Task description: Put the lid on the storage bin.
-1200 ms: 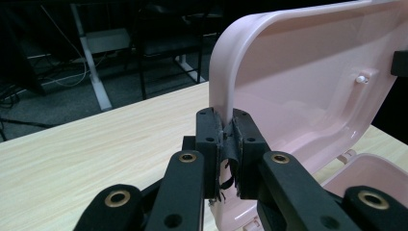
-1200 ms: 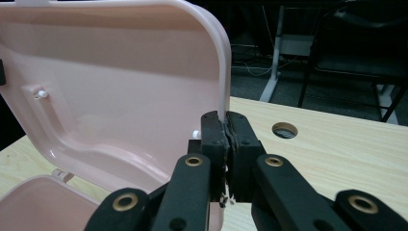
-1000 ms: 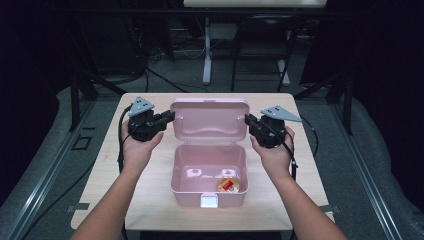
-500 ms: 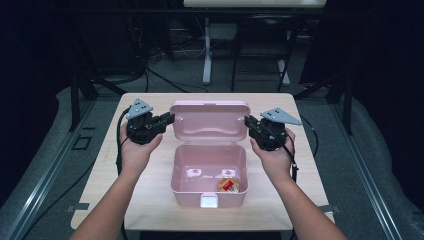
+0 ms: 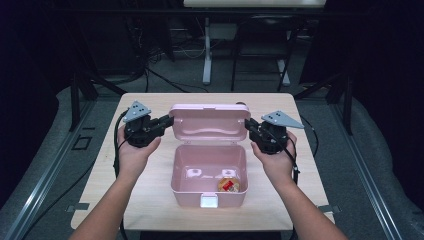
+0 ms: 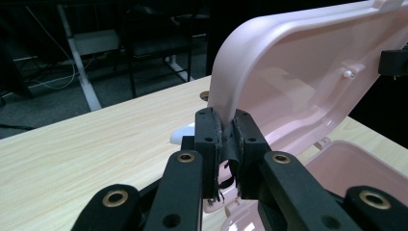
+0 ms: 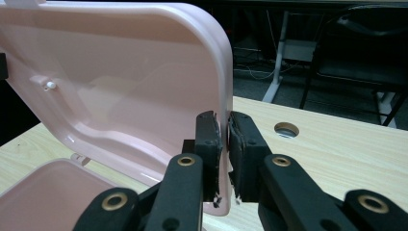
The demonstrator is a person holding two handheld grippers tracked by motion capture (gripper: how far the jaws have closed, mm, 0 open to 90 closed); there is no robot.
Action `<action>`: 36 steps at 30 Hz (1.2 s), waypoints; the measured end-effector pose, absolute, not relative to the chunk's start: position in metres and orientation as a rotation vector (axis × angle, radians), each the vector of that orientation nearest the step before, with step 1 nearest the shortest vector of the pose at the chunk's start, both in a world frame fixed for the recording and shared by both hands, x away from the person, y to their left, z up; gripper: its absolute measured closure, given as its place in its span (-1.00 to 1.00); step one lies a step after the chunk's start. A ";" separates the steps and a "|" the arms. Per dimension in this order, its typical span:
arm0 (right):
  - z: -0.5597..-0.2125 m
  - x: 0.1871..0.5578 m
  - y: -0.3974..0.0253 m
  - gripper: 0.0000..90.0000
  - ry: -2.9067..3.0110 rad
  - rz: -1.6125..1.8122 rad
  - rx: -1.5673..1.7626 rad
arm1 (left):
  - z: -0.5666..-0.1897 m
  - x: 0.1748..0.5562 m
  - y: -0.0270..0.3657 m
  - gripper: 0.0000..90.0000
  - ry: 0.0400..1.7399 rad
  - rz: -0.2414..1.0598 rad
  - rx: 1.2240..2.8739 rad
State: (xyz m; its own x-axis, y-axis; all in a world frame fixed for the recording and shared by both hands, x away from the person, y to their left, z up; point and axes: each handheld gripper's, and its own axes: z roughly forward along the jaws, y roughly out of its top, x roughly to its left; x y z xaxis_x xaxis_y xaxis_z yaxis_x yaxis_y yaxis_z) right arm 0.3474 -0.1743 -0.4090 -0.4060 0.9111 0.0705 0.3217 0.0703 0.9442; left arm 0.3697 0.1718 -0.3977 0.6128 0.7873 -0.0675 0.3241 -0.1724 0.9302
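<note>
Raised lid of the pink plastic box is pinched at its side edges: left gripper on left edge, right gripper on right edge.

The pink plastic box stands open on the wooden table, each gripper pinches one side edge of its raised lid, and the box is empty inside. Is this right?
Not quite: the pink plastic box is not empty. The high view shows a small orange and red item on its floor. The rest holds: the left gripper and right gripper each pinch a side edge of the raised lid.

Overhead light brightens the table against dim, dark surroundings; close-up views blur slightly near the bottom.
</note>
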 end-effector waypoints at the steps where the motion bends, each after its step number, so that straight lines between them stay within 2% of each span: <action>1: -0.409 0.347 -0.174 0.83 1.788 1.346 1.225 | -0.398 0.369 0.172 0.84 0.909 0.535 1.757; 36: -0.409 0.318 -0.177 0.78 1.809 1.372 1.157 | -0.393 0.342 0.176 0.67 0.873 0.484 1.776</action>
